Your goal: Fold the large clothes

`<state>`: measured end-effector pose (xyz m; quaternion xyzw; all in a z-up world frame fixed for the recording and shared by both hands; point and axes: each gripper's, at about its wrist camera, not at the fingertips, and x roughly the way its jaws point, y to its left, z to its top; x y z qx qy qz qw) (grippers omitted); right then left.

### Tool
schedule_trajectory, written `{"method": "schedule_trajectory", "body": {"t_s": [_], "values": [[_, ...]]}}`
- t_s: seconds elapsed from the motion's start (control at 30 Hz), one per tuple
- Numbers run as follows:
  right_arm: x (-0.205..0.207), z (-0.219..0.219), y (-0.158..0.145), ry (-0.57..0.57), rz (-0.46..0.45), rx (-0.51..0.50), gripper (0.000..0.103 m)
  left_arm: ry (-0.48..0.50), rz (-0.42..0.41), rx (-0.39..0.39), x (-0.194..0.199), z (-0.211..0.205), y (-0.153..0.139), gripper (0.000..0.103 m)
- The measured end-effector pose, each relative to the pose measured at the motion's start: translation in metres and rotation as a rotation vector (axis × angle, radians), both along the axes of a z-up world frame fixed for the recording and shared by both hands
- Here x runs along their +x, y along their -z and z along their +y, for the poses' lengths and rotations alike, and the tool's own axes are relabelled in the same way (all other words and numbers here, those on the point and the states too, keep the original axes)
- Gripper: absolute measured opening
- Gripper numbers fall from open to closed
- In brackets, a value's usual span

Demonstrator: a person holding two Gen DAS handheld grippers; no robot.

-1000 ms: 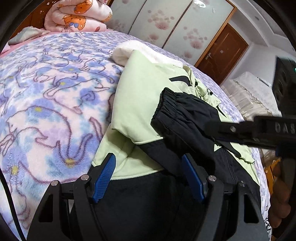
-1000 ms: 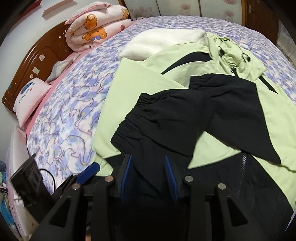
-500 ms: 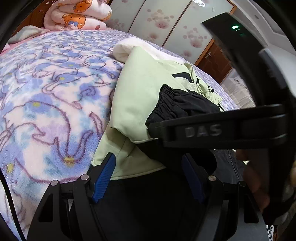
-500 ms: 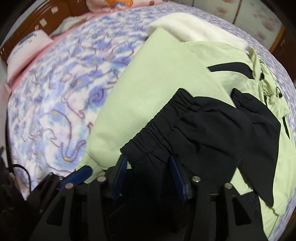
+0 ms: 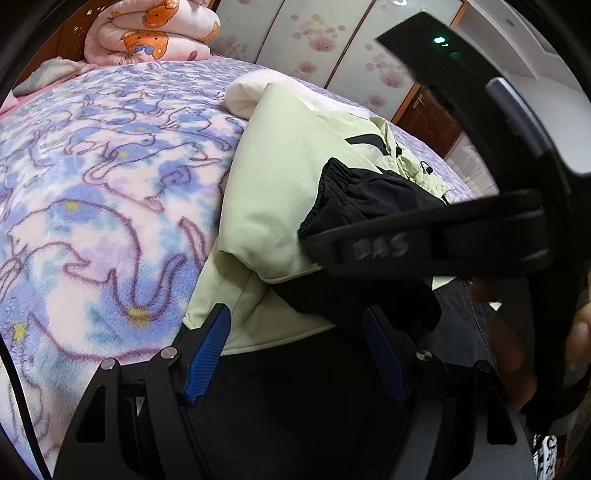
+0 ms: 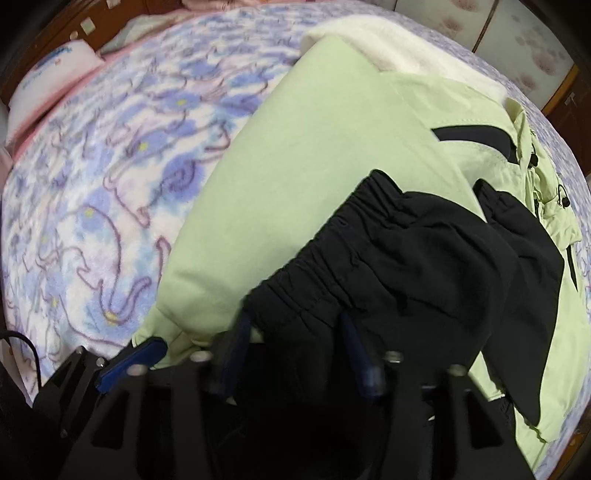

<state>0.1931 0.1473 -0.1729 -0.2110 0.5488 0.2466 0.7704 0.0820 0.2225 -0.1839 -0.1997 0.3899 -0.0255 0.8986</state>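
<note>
Your pale green and black jacket (image 6: 332, 155) lies on the bed's purple and blue cat-print fleece blanket (image 5: 92, 192), its near hem at the blanket's near edge. One pale green panel is folded flat over the body, its crease facing the open blanket. Both black sleeves with gathered elastic cuffs (image 6: 417, 258) are crossed over the front. Past the jacket's far end a cream fleece cloth (image 6: 399, 48) pokes out.

Your left gripper (image 5: 295, 343) is spread wide with its blue pads (image 5: 207, 350) apart, holding nothing, hovering at the black hem by the jacket's near left corner. Your right gripper (image 6: 295, 343) is partly open over the nearer black cuff; blur keeps you from seeing whether its pads touch the cloth. In the left wrist view its black body crosses in front of the sleeves.

To the jacket's left the blanket runs bare all the way to the pink pillow (image 6: 55, 74) and the rolled pink bear-print quilt (image 5: 151, 33) at the headboard end. On the right, the jacket reaches close to the bed's edge.
</note>
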Motion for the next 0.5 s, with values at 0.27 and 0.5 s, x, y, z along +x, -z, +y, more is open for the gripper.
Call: {"method": "schedule_trajectory", "body": {"t_s": [0.27,0.5], "values": [[0.006,-0.061,-0.107,0.073,-0.228,0.183,0.011,-0.001,-0.004,0.023,-0.001,-0.002,-0.001,0.072],[0.031,-0.162,-0.177,0.253,-0.445,0.295,0.011,0.003,-0.007,0.029,-0.005,-0.006,-0.004,0.072]]}}
